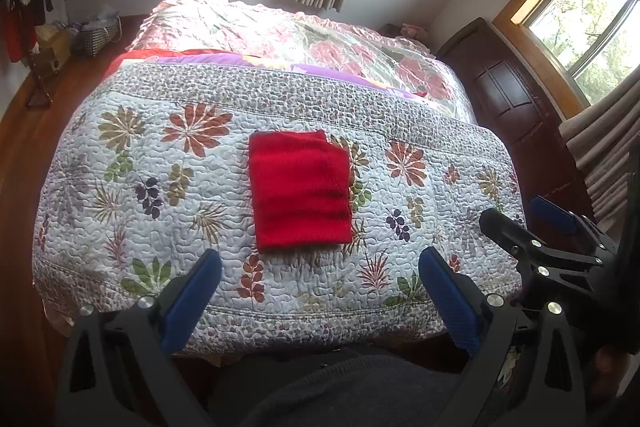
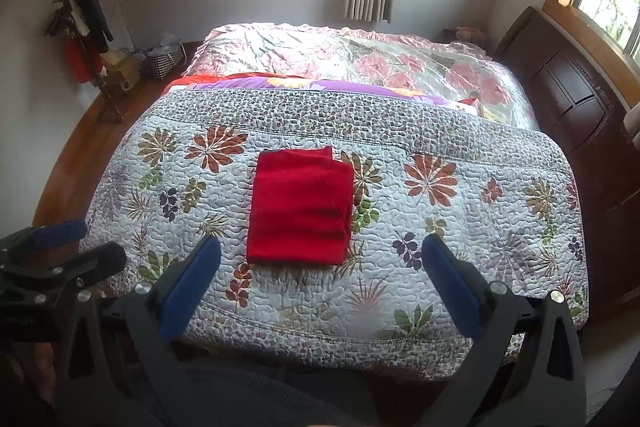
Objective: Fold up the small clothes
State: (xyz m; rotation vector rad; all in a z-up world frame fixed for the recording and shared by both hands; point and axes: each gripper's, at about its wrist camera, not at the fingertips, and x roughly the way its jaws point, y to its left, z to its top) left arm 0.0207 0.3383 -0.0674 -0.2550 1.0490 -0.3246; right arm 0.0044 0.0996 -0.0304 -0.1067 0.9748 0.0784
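We held the left gripper and right gripper spread wide, empty, near the bed's front edge; a careless regrasp could undo the folded red knit garment.

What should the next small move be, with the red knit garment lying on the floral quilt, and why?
Probably keep both grippers back and leave it. The red knit garment already lies as a compact folded rectangle on the floral quilted bedspread. The left gripper and right gripper are open, empty, and short of it.
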